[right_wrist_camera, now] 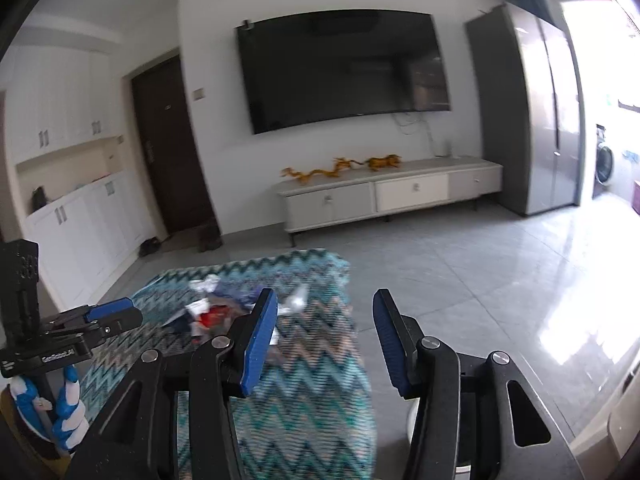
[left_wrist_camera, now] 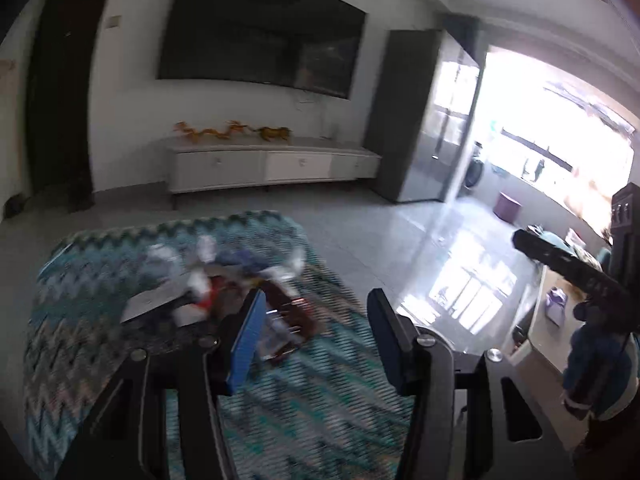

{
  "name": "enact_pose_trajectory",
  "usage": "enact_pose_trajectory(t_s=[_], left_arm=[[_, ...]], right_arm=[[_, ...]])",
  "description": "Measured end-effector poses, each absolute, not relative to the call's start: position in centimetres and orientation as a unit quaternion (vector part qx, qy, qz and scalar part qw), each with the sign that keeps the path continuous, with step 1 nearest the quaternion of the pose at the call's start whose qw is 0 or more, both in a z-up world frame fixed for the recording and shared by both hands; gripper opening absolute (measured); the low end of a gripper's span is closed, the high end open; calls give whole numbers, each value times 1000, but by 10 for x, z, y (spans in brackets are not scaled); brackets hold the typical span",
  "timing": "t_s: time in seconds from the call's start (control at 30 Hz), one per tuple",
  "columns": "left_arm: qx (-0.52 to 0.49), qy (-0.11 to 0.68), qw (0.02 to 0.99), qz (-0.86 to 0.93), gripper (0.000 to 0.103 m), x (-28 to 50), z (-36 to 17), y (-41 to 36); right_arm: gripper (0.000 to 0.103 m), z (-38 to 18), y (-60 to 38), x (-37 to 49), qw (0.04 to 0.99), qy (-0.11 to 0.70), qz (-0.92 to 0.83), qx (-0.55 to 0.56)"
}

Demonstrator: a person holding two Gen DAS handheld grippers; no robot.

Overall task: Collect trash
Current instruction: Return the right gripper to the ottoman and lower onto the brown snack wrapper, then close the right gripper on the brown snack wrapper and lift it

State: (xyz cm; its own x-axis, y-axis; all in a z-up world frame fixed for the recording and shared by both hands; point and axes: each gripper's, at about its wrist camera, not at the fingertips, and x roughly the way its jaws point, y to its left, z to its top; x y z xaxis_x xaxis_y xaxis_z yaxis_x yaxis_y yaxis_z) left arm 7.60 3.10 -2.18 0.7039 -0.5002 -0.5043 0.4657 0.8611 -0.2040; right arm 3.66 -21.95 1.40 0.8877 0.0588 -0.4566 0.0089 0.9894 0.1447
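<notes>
A blurred pile of trash (left_wrist_camera: 216,284), made of white crumpled paper, red and dark wrappers and a grey sheet, lies on a table covered with a teal zigzag cloth (left_wrist_camera: 100,304). My left gripper (left_wrist_camera: 316,320) hangs above the cloth's near side, just right of the pile, open, with nothing between its blue pads (left_wrist_camera: 250,336). In the right wrist view the pile (right_wrist_camera: 212,314) sits ahead and to the left. My right gripper (right_wrist_camera: 324,320) is open and holds nothing. The left gripper (right_wrist_camera: 116,316) shows at that view's left edge in a blue-and-white gloved hand (right_wrist_camera: 68,404). The right gripper (left_wrist_camera: 560,262) shows at the left view's right edge.
Beyond the table lies grey tiled floor (right_wrist_camera: 480,272), then a white low cabinet (right_wrist_camera: 384,196) with orange figurines under a wall-mounted TV (right_wrist_camera: 344,68). A tall grey cupboard (right_wrist_camera: 528,112) stands to the right, and a dark door (right_wrist_camera: 168,152) to the left. A beige furniture edge (left_wrist_camera: 540,320) is at the right.
</notes>
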Motion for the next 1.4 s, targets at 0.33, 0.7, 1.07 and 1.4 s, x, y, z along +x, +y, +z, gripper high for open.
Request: enact_pose_trajectory(t_s=[0.33,0.7,1.07,1.4], left_arm=[[-92,310,922,-212,51,105,-54,112],[-94,367,899,-219,51,139,-97,98],[-106,413,877,-223,51,182,-126,64],[-86,454,858,-222,50,219,-149,21]], right_arm=[[49,-6,-158,71,955,278,82,66],[39,-59,-135,116,931,334,121,87],[38,-124,-141,175,896,398,170,100],[38,-153,-140,202,879,415,215,98]])
